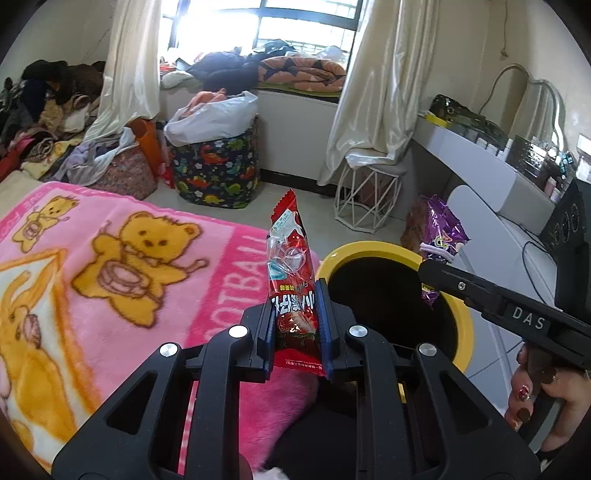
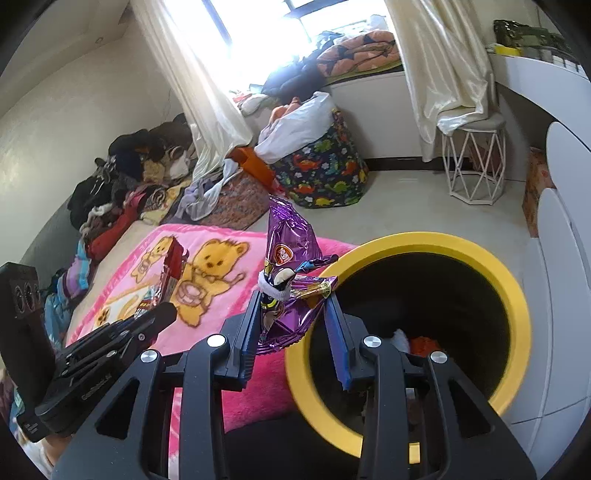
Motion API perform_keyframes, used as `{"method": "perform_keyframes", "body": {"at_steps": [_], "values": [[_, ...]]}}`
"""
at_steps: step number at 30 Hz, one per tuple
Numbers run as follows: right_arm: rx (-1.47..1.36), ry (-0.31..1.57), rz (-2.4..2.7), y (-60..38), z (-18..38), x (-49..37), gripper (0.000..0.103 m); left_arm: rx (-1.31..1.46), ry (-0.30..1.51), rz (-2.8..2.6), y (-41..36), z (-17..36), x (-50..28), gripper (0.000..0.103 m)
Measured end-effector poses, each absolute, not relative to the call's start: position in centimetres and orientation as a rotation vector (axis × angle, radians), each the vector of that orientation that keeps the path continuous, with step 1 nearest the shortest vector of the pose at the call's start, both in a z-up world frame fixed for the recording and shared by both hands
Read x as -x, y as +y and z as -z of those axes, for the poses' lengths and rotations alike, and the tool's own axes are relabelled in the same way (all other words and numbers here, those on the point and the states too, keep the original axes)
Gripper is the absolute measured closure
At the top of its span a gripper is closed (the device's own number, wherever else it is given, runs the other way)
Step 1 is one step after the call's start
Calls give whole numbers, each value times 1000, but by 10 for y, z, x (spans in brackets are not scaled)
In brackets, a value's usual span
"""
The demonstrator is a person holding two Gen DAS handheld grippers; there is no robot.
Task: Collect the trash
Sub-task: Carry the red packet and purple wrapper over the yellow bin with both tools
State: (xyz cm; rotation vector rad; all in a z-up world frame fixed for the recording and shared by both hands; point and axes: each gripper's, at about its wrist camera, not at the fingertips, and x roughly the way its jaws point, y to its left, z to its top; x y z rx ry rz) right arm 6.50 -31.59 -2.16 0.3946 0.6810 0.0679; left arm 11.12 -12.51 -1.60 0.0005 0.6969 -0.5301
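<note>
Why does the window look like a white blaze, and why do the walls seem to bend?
Left wrist view: the window is blown out by daylight, and the fisheye lens bows the curtain and darkens the corners. Right wrist view: the same glare washes the window, and the near edge of the yellow bin rim looks smeared, while the purple wrapper stays sharp.
</note>
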Motion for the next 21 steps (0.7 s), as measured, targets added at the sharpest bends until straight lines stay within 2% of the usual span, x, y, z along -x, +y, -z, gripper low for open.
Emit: {"method": "perform_keyframes", "body": {"at_steps": [21], "values": [[-470, 692, 89, -392, 52, -46, 71, -115, 708, 656, -204, 25, -97, 90]]}}
